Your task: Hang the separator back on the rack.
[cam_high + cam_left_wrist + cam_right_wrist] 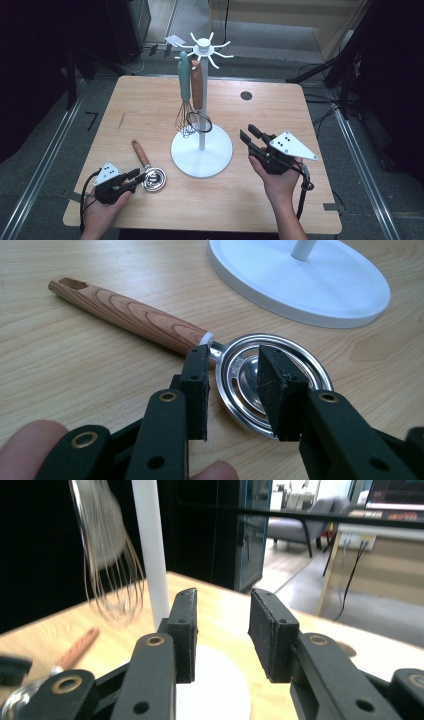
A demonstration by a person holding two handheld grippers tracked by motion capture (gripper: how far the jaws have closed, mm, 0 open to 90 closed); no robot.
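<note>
A steel scoop (155, 180) with a wooden handle (141, 152) lies on the table, left of the white hook stand (200, 150). My left gripper (140, 176) rests low at its bowl. In the left gripper view the jaws (232, 385) straddle the near-left rim of the bowl (295, 365), one pad outside by the neck and one inside, with a gap left. The handle (130, 315) points away to the left. My right gripper (247, 132) hovers open right of the stand, holding nothing (222, 625).
A teal-handled whisk (185, 90) and a wooden-handled ring utensil (198, 85) hang from the stand's hooks. The whisk (110, 570) hangs left of the pole (150, 555). A dark round inset (246, 95) sits at the table's far side. Dark floor surrounds the table.
</note>
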